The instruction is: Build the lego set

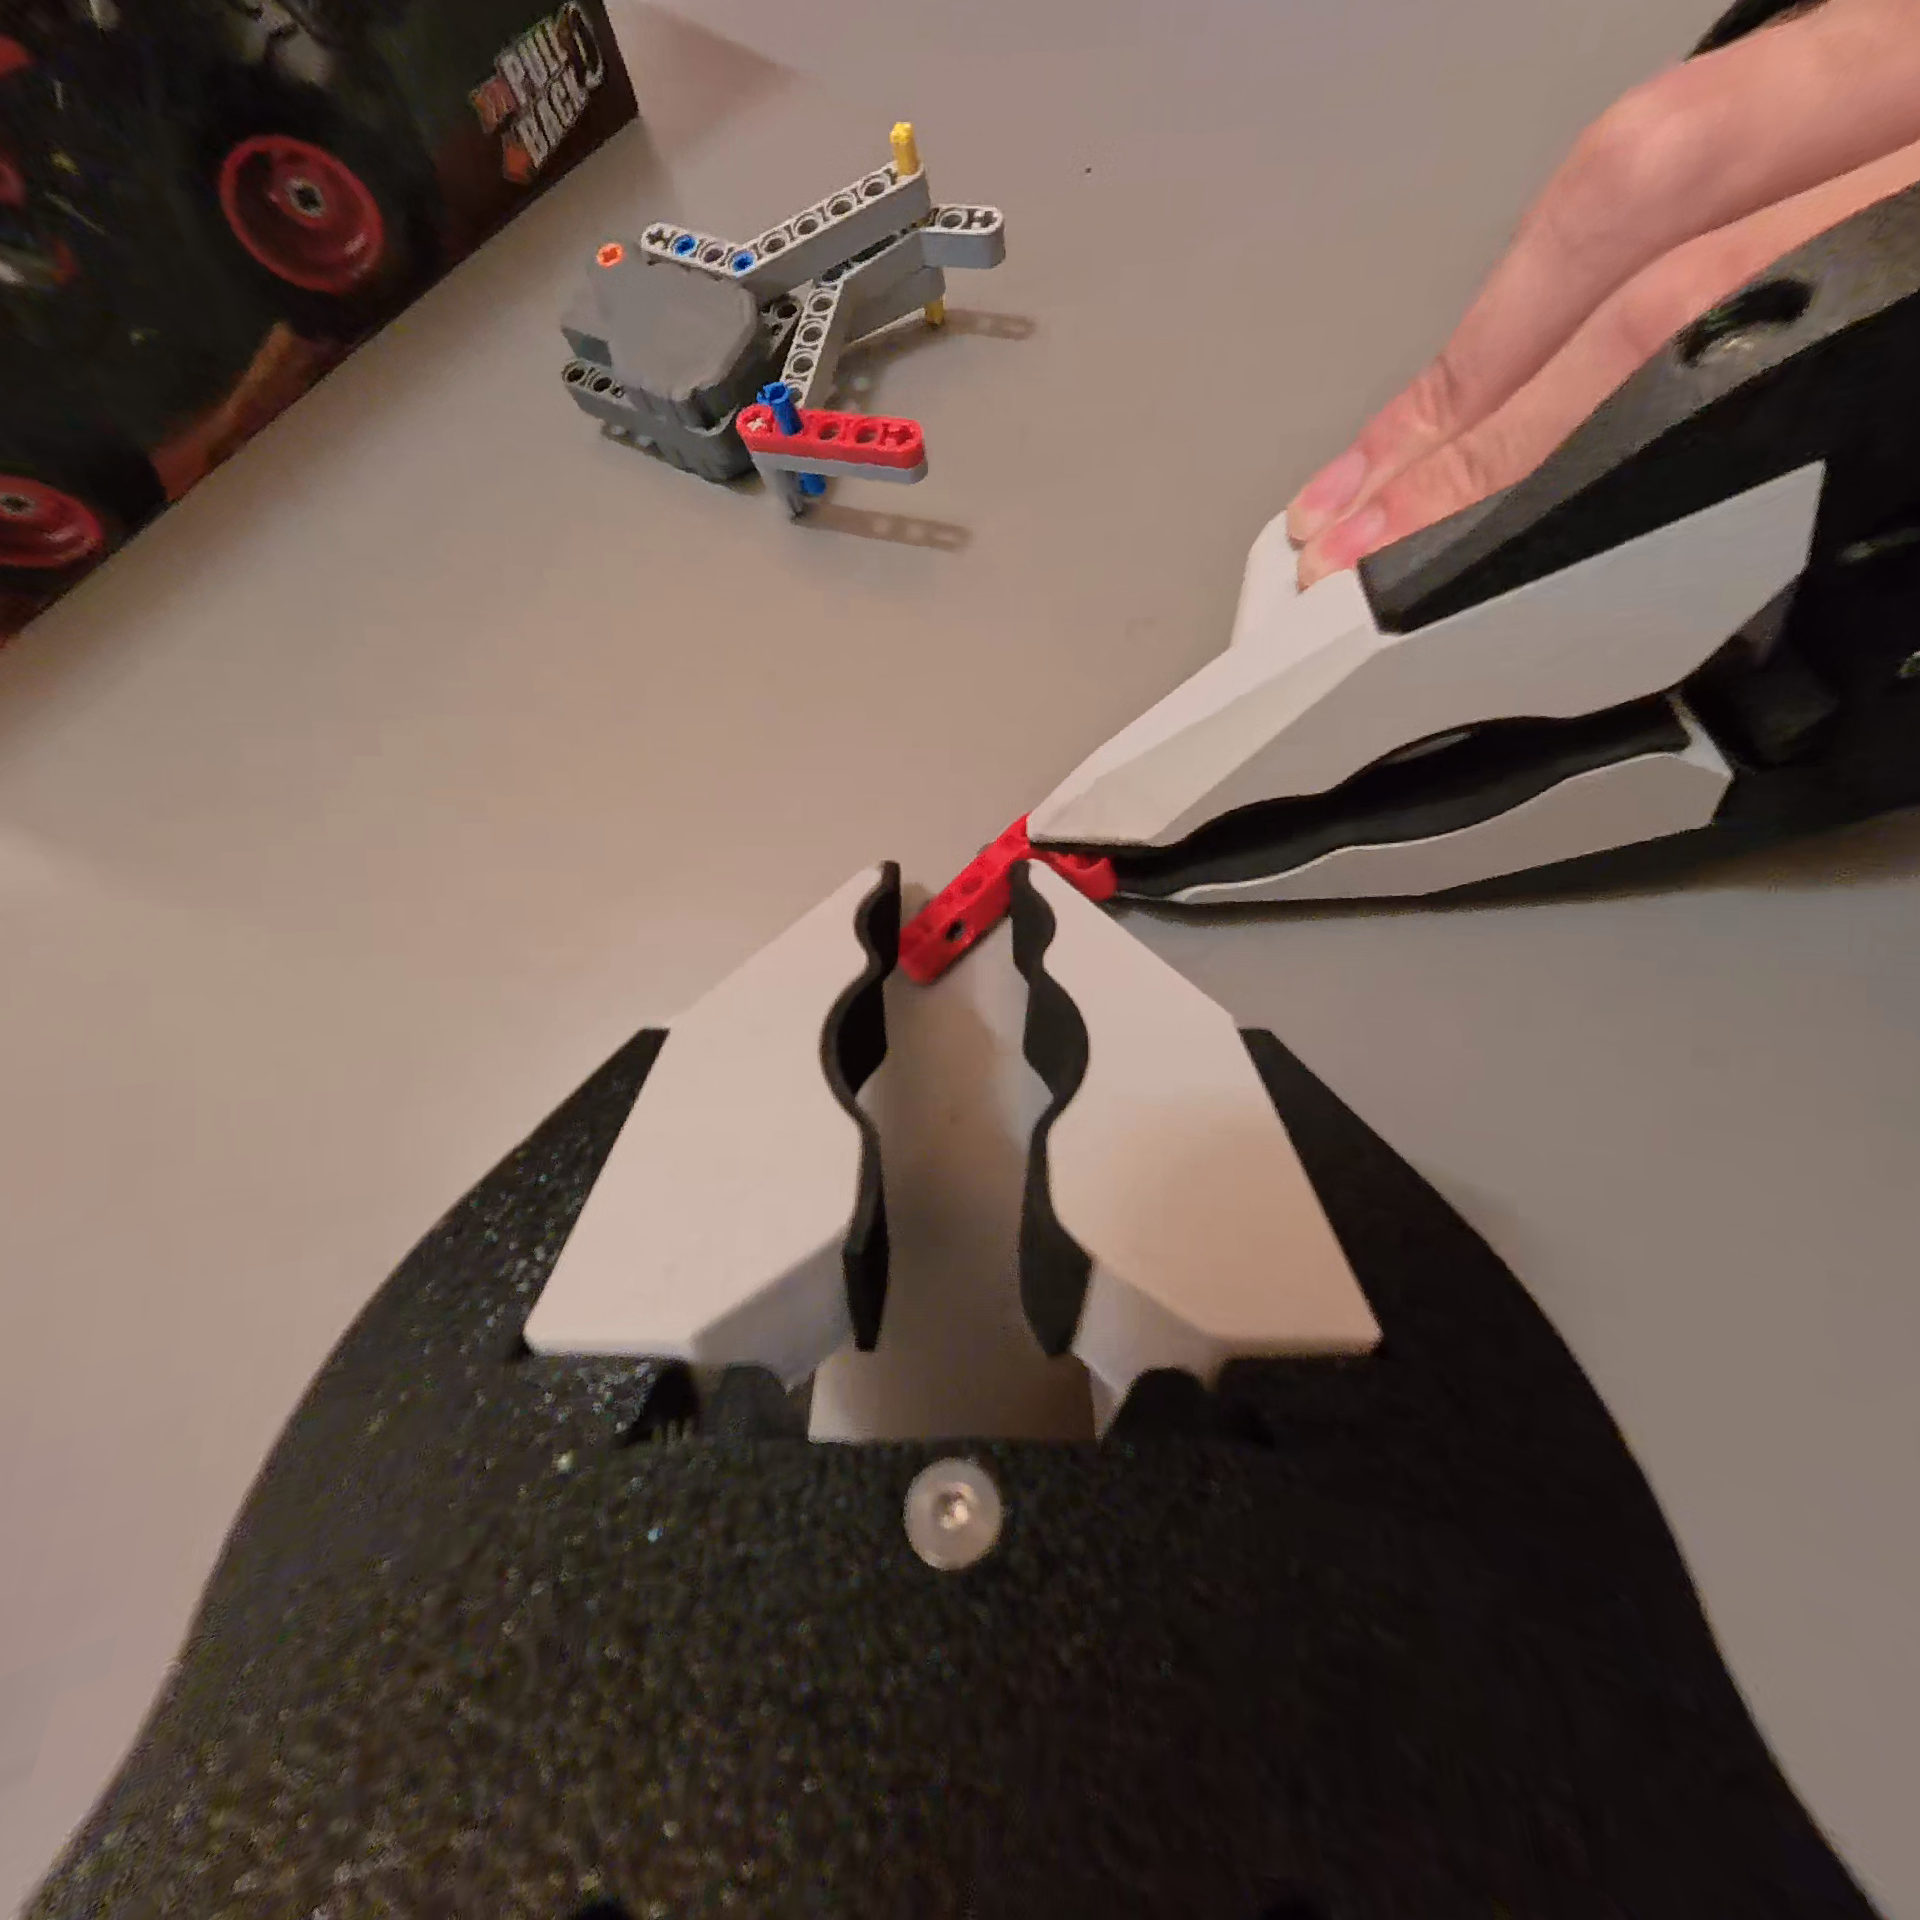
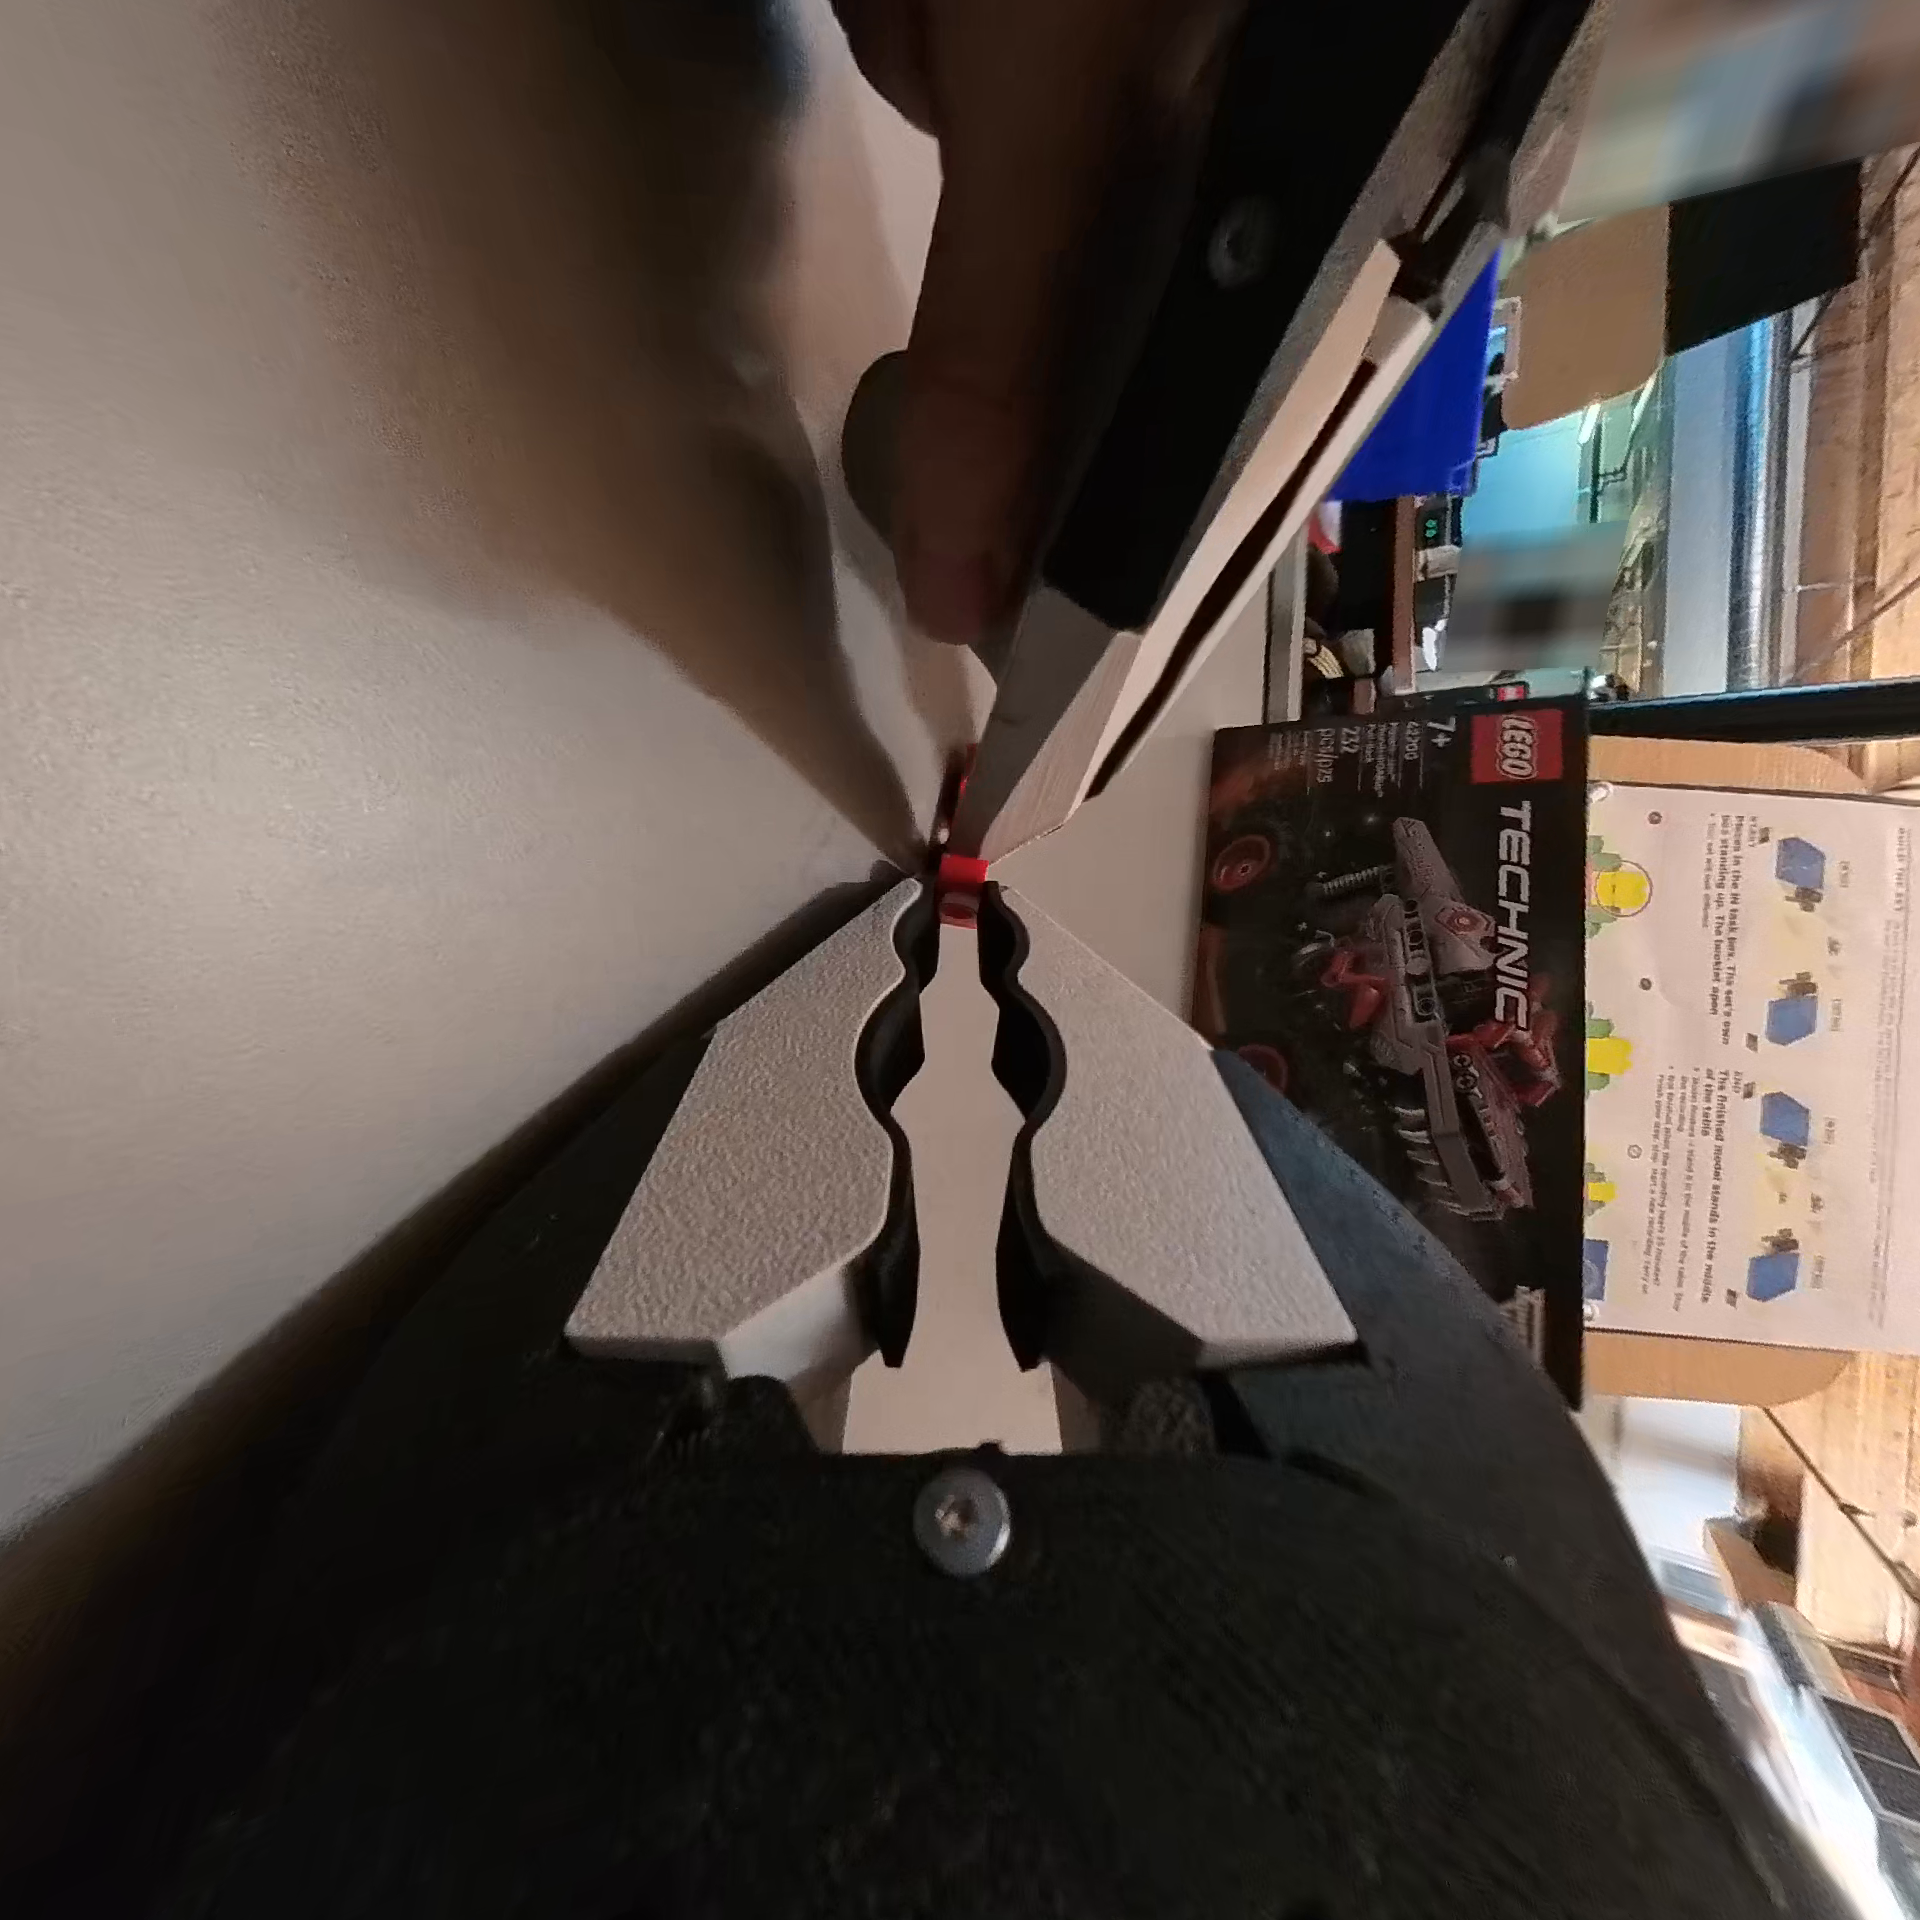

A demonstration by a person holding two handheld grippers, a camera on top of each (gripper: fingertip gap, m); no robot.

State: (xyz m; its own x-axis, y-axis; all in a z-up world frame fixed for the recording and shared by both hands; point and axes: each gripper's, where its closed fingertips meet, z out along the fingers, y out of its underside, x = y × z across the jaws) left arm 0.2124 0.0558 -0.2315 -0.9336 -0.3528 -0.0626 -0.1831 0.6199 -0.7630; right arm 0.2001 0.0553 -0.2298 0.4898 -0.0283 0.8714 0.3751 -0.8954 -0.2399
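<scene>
Fingers (image 1: 1049, 1039) of the left gripper (image 1: 954, 894) are being kept narrowly apart around one end of a red beam (image 1: 951, 925), though it cannot be told whether the black pads are actually touching it. The other end of that beam is being clamped by the right gripper (image 1: 1081, 847), which is being held by a hand (image 1: 1579, 343) and laid low over the grey table (image 1: 312, 935); in the right wrist view only a small red tip (image 2: 957, 878) is being shown between the right gripper's (image 2: 957, 888) fingertips, which are nearly closed on it. Well apart, one partly built grey model (image 1: 758, 322) is being left resting on the table, carrying one red beam (image 1: 842, 434), several blue pins and one yellow axle (image 1: 904, 145). One printed set box (image 2: 1538, 997), with branding and a vehicle picture, is being stood at the table's edge, beside one instruction sheet (image 2: 1756, 1070) on cardboard.
</scene>
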